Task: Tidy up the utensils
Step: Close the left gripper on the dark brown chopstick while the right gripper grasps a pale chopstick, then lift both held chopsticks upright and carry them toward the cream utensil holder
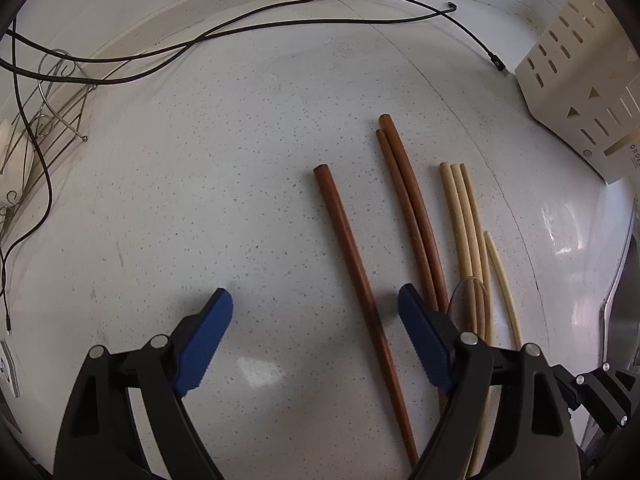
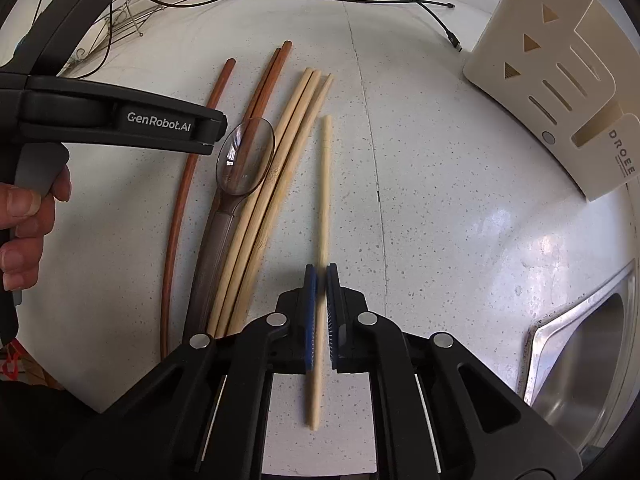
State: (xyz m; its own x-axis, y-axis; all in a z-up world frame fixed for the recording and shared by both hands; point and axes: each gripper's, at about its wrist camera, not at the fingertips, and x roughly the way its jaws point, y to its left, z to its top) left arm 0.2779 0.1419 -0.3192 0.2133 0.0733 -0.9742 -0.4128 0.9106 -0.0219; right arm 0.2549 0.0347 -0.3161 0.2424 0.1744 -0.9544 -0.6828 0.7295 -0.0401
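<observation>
My right gripper (image 2: 321, 276) is clamped on a single pale chopstick (image 2: 324, 184), its pads pressed against the shaft near the close end. That stick lies flat on the speckled counter (image 2: 420, 200), its long axis running straight away from me toward the back wall, apart from the others and to their right. Just left of it three bamboo chopsticks (image 2: 280, 168) lie bundled, fanning slightly at their far tips, on nearly the same line. A clear plastic spoon (image 2: 245, 160) rests bowl-away over two dark brown chopsticks (image 2: 266, 84), and a third brown chopstick (image 1: 352, 264) lies alone further left, leaning a little leftward at its far end. My left gripper (image 1: 316, 304) hangs with its blue fingers spread wide on either side of that lone brown stick, touching nothing. A cream slotted holder (image 2: 552, 80) stands at the far right, near the steel sink (image 2: 580, 360)
</observation>
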